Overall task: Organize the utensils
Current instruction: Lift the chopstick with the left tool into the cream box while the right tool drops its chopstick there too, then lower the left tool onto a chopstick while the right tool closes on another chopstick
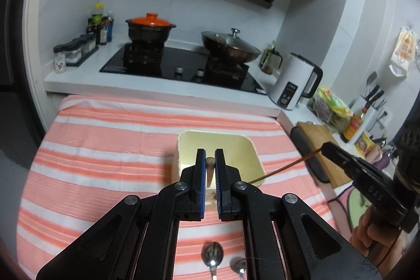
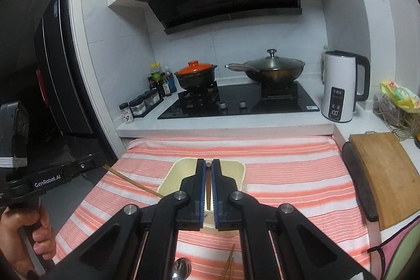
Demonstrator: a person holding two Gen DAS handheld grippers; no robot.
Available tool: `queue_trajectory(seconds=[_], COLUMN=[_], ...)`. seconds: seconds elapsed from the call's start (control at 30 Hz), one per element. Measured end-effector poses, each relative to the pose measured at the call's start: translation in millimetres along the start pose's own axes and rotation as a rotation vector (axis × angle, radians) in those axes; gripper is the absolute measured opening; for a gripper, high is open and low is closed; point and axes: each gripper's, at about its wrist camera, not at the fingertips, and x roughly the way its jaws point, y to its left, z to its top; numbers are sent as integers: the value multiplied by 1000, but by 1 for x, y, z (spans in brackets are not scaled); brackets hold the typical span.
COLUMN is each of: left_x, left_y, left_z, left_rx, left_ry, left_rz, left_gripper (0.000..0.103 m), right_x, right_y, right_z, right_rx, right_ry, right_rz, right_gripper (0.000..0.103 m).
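Note:
A cream plastic bin [image 1: 249, 148] sits on the pink striped cloth; it also shows in the right wrist view [image 2: 237, 169]. My left gripper [image 1: 210, 162] is shut on a wooden utensil handle [image 1: 210, 171], held over the bin. My right gripper [image 2: 209, 169] is shut on a thin chopstick [image 2: 208, 190] above the bin; from the left wrist view that chopstick [image 1: 283, 168] slants down toward the bin's right corner. Two metal spoons [image 1: 212, 253] lie on the cloth near me. Loose chopsticks [image 2: 229, 264] and a spoon [image 2: 181, 269] lie near the front edge.
A stove [image 2: 236, 101] with an orange-lidded pot [image 2: 195, 74] and a wok [image 2: 273, 70] stands behind the cloth. A white kettle [image 2: 338, 88] and a wooden cutting board [image 2: 386, 175] are at the right. Spice jars [image 2: 141, 104] stand at the left.

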Motion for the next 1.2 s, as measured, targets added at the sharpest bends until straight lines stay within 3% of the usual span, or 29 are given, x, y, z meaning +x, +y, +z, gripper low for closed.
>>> queue_trajectory(seconds=[0.13,0.2,0.23,0.27,0.33,0.47,0.6,0.77,0.9,1.03,1.2], left_x=[9,3,-1,-8,-22,-51,-71,-89,-89,-84,-82], left_y=[-1,0,1,3,6,23,50,90,103,96,87], left_z=[-7,-13,-16,-22,-37,-90,-166,-234,-251,-259,-276], left_rx=[0,-3,-3,0,11,13,5,-71,-90,-30,-12], left_ry=[35,37,35,25,15,54,102,121,135,143,153], left_rz=[-5,-28,-33,-28,-25,-33,49,180,233,240,208], left_gripper=[6,28,54,70,76,89,91,91,91,91,91], right_x=[20,19,17,13,-1,-38,-67,-78,-87,-95,-106], right_y=[-3,-4,-4,-4,-5,-11,-26,-59,-78,-86,-82], right_z=[-7,-13,-16,-18,-26,-53,-111,-200,-244,-267,-282], right_rx=[23,31,31,29,23,-28,-104,-164,-195,-178,-147], right_ry=[43,42,37,30,-10,-52,-24,140,249,297,294], right_rz=[16,35,48,60,72,47,-35,-183,-273,-253,-210], right_gripper=[5,8,12,33,62,64,68,68,68,68,68])
